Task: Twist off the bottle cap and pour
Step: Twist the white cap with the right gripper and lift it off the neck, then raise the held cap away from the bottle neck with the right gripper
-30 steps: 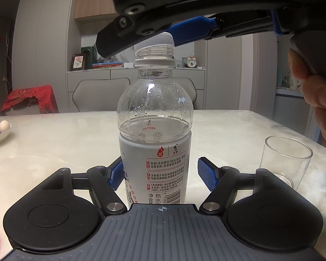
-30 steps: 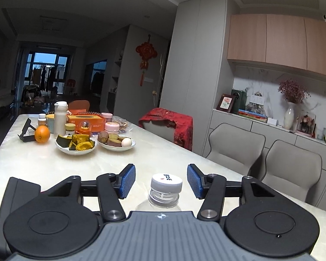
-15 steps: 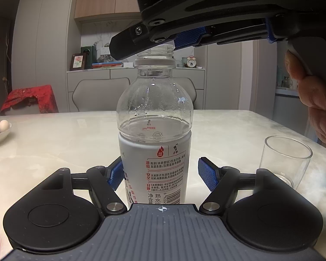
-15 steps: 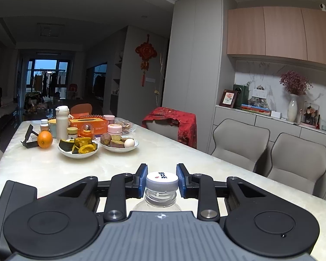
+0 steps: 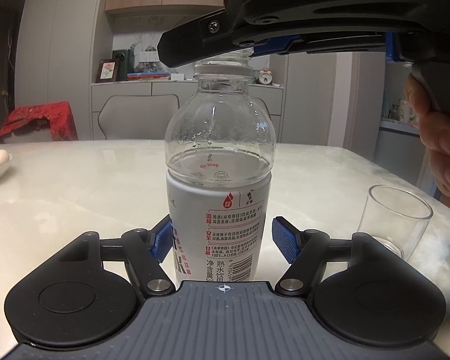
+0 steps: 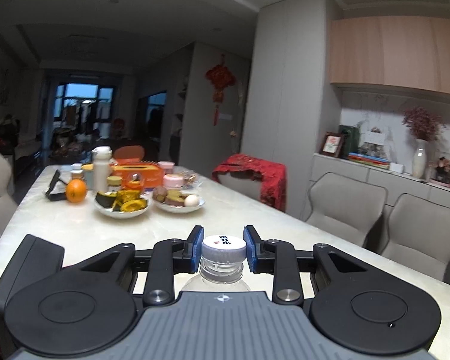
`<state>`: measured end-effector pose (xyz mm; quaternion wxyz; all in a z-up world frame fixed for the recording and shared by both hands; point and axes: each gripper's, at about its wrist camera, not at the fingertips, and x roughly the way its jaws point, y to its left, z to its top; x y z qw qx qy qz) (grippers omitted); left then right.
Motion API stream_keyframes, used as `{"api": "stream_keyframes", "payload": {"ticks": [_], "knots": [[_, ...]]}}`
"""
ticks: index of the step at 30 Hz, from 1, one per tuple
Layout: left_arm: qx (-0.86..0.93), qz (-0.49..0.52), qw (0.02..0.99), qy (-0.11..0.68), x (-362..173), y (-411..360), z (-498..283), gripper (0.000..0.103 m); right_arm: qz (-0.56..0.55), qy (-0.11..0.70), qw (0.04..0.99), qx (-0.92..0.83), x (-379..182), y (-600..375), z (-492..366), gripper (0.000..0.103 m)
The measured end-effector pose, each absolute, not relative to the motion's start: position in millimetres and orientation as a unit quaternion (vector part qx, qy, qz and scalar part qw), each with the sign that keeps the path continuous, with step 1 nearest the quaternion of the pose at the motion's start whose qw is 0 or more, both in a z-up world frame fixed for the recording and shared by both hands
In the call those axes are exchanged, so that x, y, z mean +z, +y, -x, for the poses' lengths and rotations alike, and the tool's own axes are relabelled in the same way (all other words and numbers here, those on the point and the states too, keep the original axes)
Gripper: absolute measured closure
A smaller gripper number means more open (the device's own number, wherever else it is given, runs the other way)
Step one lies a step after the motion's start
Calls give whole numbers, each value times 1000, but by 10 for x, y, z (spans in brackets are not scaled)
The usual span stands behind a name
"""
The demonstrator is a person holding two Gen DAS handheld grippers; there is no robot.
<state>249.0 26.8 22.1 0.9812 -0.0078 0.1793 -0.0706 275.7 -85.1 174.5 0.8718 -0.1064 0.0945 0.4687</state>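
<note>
A clear water bottle point(image 5: 220, 180) with a white label stands upright on the pale marble table point(image 5: 75, 186). My left gripper point(image 5: 222, 240) is around its lower body; the left pad touches the label, and a gap shows at the right pad. My right gripper point(image 6: 224, 247) is shut on the white cap point(image 6: 224, 249) from above, and it shows as a black frame over the bottle neck in the left wrist view point(image 5: 284, 24). An empty clear glass point(image 5: 395, 219) stands on the table to the bottle's right.
Plates of food point(image 6: 123, 205) with an egg point(image 6: 192, 200), an orange point(image 6: 75, 190), a white flask point(image 6: 102, 168) and an orange box point(image 6: 138, 174) crowd the table's far end. Grey chairs point(image 6: 344, 207) line the far side. A hand point(image 5: 437, 132) grips the right handle.
My right gripper closed from open onto the cap. The view then turned, and bare neck thread now shows under the frame. The left gripper and bottle stayed put.
</note>
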Motion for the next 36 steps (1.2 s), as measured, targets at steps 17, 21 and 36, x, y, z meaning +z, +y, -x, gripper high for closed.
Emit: {"api": "stream_keyframes", "payload": {"ticks": [17,21,36], "knots": [[-70,13,981,180,238,346,-2565,45,112,111,823,545,1828,-998,-2988,71],[-69,13,981,181,278,415,-2731,45,106,111,830,537,1831,-1005,-2981,71],[-69,12,981,180,258,306,-2568,45,83,98,839,528,1869,-1053,-2917,71]]}}
